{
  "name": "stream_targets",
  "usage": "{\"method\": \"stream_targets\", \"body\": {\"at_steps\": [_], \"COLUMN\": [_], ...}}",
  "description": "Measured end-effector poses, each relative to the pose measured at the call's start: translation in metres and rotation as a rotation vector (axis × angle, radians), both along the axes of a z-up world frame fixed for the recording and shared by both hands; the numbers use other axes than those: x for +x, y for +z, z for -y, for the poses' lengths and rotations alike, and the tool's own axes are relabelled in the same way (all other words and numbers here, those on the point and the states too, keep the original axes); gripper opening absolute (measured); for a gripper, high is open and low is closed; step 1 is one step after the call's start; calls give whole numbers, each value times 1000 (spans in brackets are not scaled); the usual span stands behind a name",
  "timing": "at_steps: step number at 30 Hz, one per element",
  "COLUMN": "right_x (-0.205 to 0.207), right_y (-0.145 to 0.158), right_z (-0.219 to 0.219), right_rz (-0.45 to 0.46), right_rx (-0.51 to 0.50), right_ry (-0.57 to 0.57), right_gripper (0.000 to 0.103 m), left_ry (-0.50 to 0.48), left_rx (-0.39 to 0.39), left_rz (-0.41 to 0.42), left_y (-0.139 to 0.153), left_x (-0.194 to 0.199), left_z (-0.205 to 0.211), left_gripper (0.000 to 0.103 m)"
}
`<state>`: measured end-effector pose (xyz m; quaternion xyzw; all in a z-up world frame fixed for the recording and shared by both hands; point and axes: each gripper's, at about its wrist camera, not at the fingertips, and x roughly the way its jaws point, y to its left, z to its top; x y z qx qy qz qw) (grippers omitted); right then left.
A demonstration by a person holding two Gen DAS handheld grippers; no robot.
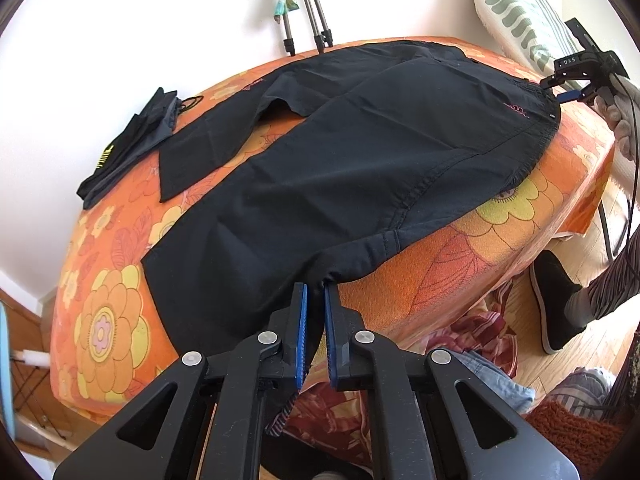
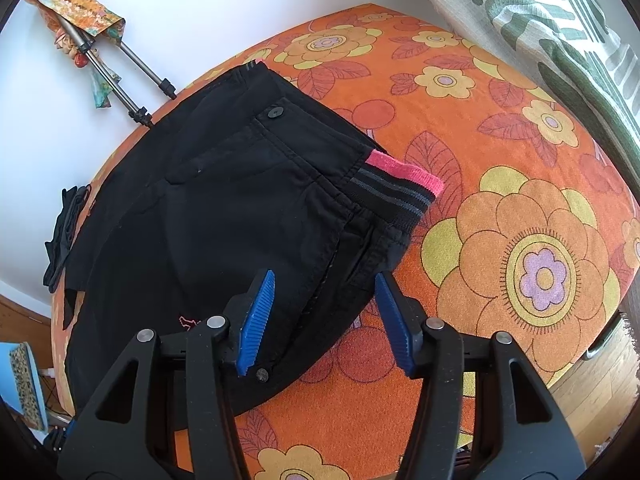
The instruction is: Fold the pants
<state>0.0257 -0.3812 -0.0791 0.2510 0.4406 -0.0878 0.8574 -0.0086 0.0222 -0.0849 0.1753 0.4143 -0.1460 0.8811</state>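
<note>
Black pants [image 1: 360, 152] lie spread over a table under an orange flowered cloth [image 1: 112, 320], legs toward the left, waist at the right. At the near edge my left gripper [image 1: 316, 300] is shut on the hem of the nearer leg, and dark fabric shows between its blue pads. My right gripper [image 2: 325, 276] stands open astride the near corner of the waist of the pants [image 2: 208, 216], one pad above the fabric and one past its edge. A pink and grey elastic band [image 2: 404, 184] sticks out of the waist. The left wrist view shows the right gripper [image 1: 556, 90] at the waistband's far right end.
A folded dark garment [image 1: 132, 144] lies at the table's far left. Tripod legs [image 1: 312, 20] stand against the white wall behind. A green-striped cushion [image 1: 516, 8] leans at the back right. On the wooden floor are a person's black shoe [image 1: 556, 300] and a heap of clothes [image 1: 480, 340].
</note>
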Motion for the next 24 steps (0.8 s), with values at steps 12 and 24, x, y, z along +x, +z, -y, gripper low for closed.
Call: {"method": "stream_targets", "body": {"at_steps": [12, 24], "right_x": [4, -4], "right_y": [-7, 24], "right_z": [7, 10], "right_rz": [-30, 99], "right_rx": [-5, 0], "right_ry": [-17, -40], "right_gripper": [17, 10], "left_ry": [1, 40], "left_rx": [-17, -93], "left_rz": [13, 84], "left_y": [4, 30], "left_x": [9, 15], "left_z": [3, -5], "left_gripper": [7, 4]}}
